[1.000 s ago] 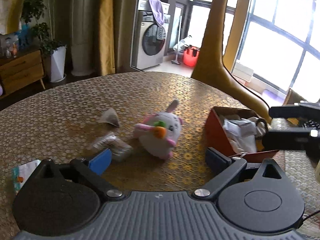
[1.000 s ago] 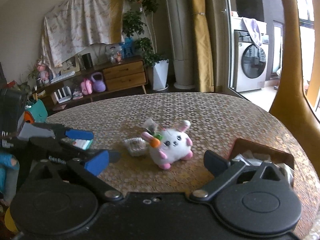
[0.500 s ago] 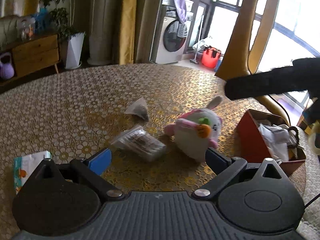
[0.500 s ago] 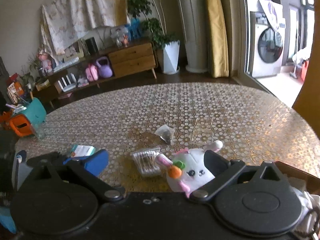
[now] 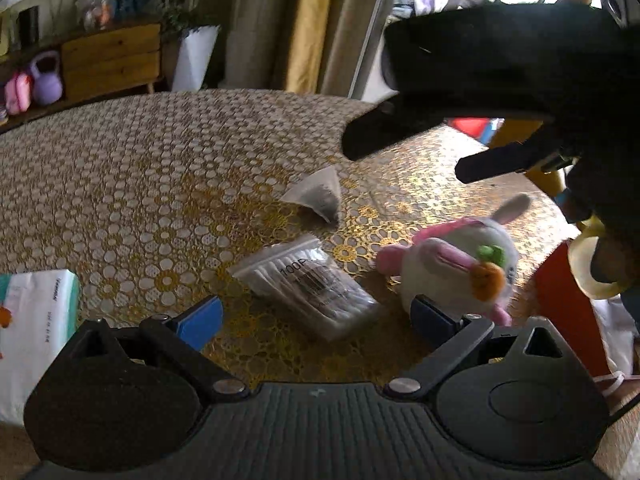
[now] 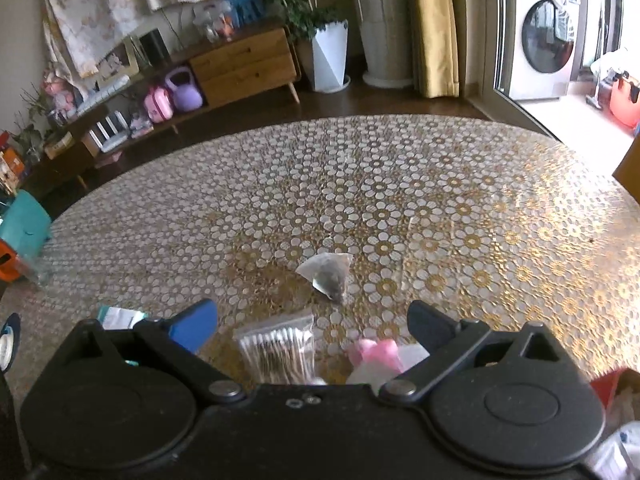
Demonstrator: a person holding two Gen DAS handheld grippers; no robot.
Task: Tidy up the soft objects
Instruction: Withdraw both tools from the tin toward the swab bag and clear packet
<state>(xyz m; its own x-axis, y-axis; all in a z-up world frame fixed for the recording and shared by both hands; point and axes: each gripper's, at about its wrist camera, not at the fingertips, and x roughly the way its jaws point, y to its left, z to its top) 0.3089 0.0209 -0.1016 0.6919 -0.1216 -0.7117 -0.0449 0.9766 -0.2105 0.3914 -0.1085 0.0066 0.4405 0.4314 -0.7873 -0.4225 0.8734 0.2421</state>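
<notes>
Both hand-held grippers, left [image 5: 316, 312] and right [image 6: 312, 320], are standing wide with nothing between the fingers as we are hovering low over the counter [image 6: 400, 184]. We are seeing the plush bunny [image 5: 452, 268] lying just beside the cotton swab bag [image 5: 312, 284], near the red box [image 5: 560, 300]. We are risking a fingertip catching the slippery bag instead, or the two tools colliding above the toy.

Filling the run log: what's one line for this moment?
left hand-held gripper: open, empty | right hand-held gripper: open, above plush bunny | swab bag: on table
</notes>
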